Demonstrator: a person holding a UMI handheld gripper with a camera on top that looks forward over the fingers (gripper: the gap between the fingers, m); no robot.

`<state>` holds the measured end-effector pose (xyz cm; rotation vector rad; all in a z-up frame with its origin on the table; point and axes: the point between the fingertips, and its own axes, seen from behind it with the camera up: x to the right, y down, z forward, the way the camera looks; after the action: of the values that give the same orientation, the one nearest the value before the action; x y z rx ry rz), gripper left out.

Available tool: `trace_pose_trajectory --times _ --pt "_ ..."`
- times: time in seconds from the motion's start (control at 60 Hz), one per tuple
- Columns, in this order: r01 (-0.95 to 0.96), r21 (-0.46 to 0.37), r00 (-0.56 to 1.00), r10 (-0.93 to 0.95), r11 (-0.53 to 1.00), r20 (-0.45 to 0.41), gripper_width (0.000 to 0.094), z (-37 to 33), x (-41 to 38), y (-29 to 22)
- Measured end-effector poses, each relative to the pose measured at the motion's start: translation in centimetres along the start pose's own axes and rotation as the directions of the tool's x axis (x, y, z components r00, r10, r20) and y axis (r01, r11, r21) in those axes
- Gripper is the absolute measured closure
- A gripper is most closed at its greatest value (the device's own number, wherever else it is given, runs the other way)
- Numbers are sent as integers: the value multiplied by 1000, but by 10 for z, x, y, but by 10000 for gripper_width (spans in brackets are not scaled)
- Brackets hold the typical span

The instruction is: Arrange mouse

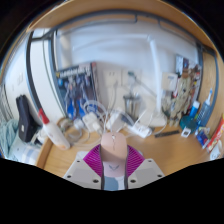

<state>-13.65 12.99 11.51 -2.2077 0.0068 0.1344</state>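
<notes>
A pale pink computer mouse [113,146] sits lengthwise between my fingers, its rounded end pointing away from me. My gripper [113,152] is shut on it: the magenta pads [94,158] press against both of its sides with no gap showing. The wooden desk [165,150] spreads out beneath and ahead. The mouse's rear end is hidden between the fingers. I cannot tell whether the mouse rests on the desk or is held just above it.
White cables and adapters [128,124] lie just beyond the mouse. A white machine [38,85] stands at the left with cluttered items [75,88] behind it. Pens and small tools [200,128] crowd the right. A white wall [120,50] closes the back.
</notes>
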Motion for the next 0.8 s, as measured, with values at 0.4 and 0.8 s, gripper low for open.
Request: trace_pose_trajectory --times 0.4,0.8 --pt "38 -184 999 -41 982 -14 542 43 -18 127" --pt "3 -118 999 -7 993 -31 108 -36 -21 45"
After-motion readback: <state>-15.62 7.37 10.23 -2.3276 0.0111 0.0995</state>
